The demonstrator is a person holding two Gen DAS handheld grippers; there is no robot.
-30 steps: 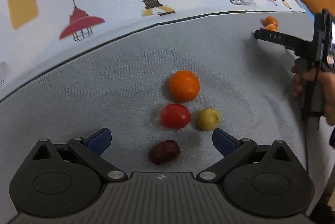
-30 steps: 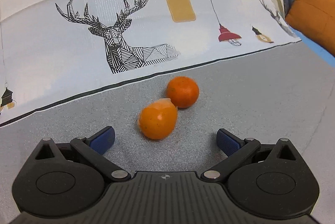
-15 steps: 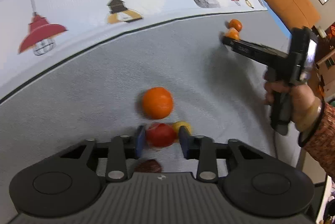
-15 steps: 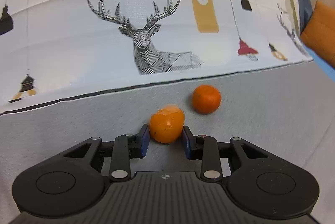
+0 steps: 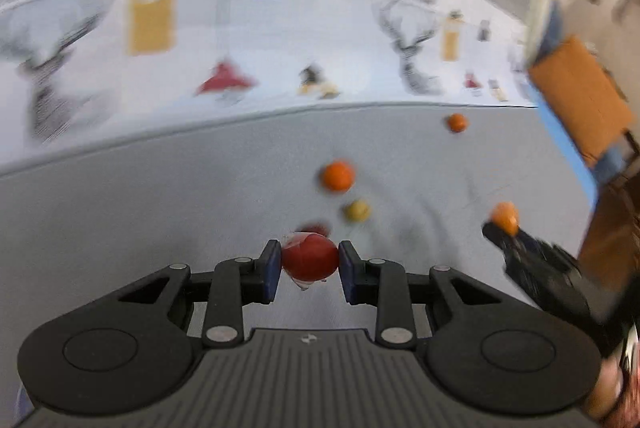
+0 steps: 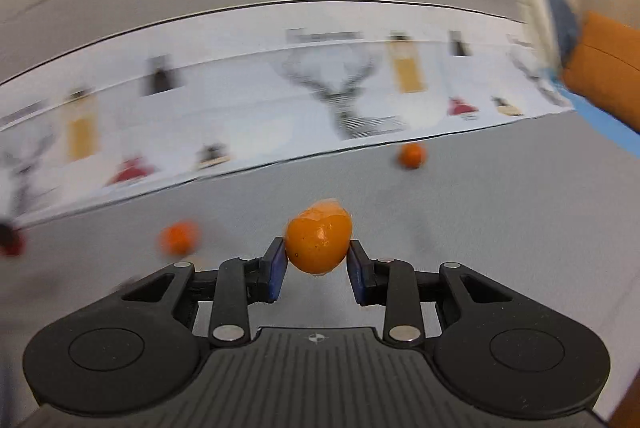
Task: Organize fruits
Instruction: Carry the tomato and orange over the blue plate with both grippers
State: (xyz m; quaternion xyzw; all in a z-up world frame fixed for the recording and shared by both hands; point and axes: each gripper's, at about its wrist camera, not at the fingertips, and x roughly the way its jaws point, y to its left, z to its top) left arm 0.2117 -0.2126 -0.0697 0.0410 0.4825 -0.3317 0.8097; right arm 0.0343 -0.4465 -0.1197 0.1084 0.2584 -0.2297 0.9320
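The left hand-held gripper (image 5: 308, 264) grips a red fruit (image 5: 310, 257); the right hand-held gripper (image 6: 317, 262) grips an orange fruit (image 6: 318, 242). An orange (image 5: 338, 176), yellow fruit (image 5: 357, 210) and small orange (image 5: 457, 122) lie unsorted on the grey cloth (image 5: 160, 208).

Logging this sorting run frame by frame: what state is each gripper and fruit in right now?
left gripper: shut on the red fruit, lifted
right gripper: shut on the orange fruit, lifted
round orange: lying loose on the grey cloth
yellow fruit: loose
far orange: loose
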